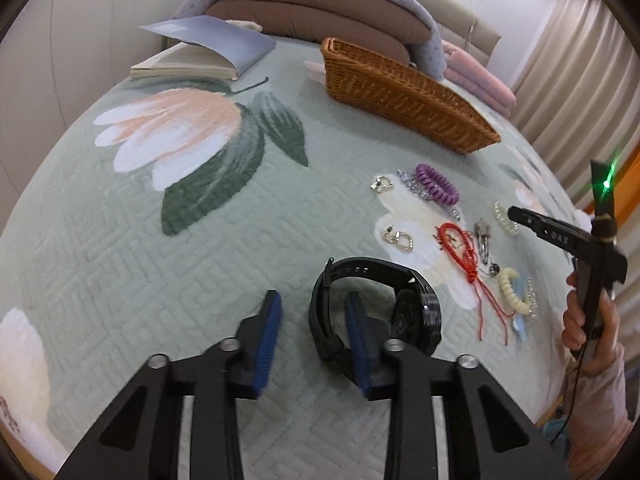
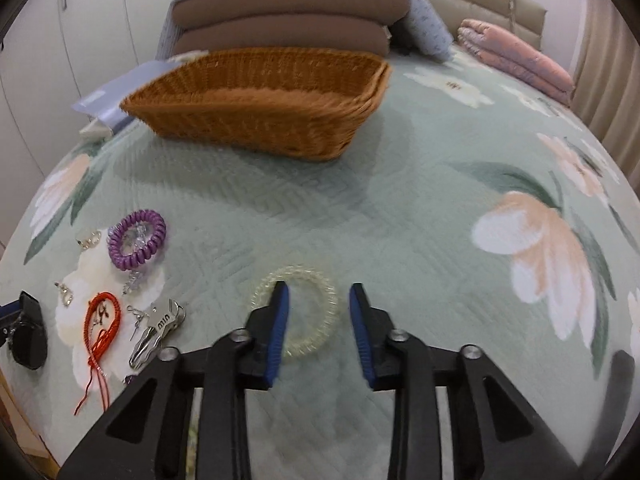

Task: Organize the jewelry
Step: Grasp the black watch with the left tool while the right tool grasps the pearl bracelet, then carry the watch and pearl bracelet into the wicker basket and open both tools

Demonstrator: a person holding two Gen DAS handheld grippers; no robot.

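On the bedspread (image 1: 120, 240), the left gripper (image 1: 312, 308) tilts down, jaws parted, one finger inside the watch (image 1: 400, 304) strap loop. Rightward, the right gripper (image 2: 318, 300) tilts down, unclenched, straddling the clear coil's (image 2: 316, 280) rim, before the basket (image 2: 256, 120).

Ahead of the grippers, an open book (image 1: 204, 50) lies face down on the floral quilt (image 1: 120, 240). Beyond it, brown pillows (image 2: 288, 20) sit stacked under a blue blanket (image 2: 428, 28), folded pink bedding (image 2: 516, 62) to their right beside curtains (image 1: 560, 80).
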